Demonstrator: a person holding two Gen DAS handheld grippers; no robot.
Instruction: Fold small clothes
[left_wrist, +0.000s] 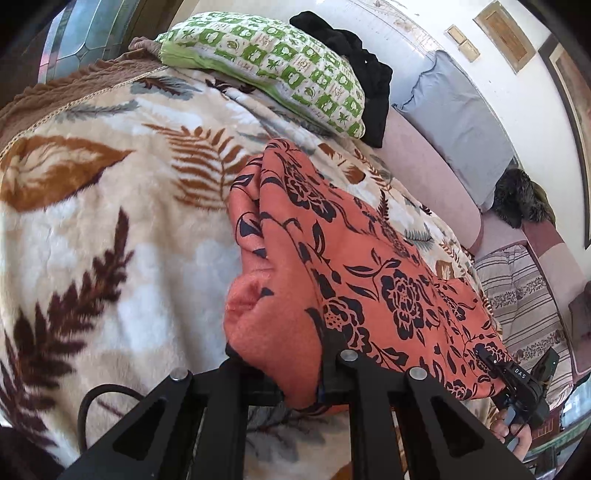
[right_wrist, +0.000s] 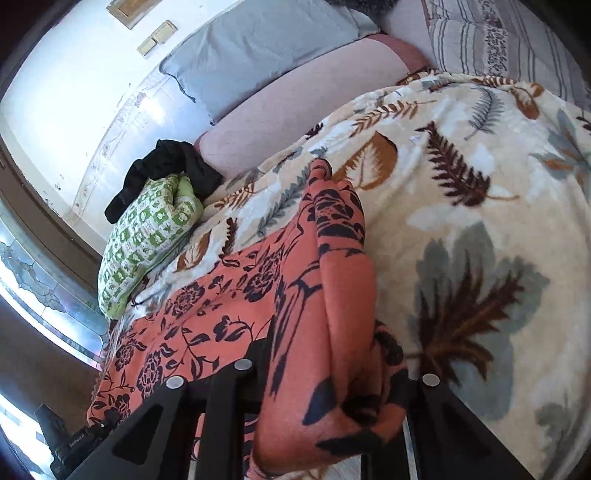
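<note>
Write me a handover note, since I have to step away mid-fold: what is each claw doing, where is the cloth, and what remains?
Left claw: shut on one end of the orange floral garment.
Right claw: shut on the other end of it.
The garment is stretched between the claws over the leaf-print blanket. A green patterned pillow and black clothing sit farther back.
Done: both ends gripped and bunched.
Left: bring the ends together, lay the garment flat, release.

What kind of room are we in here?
Most likely a bedroom or living room at home: a leaf-print fleece blanket covers a bed or couch, with a green patterned pillow and a grey cushion against the wall.
</note>
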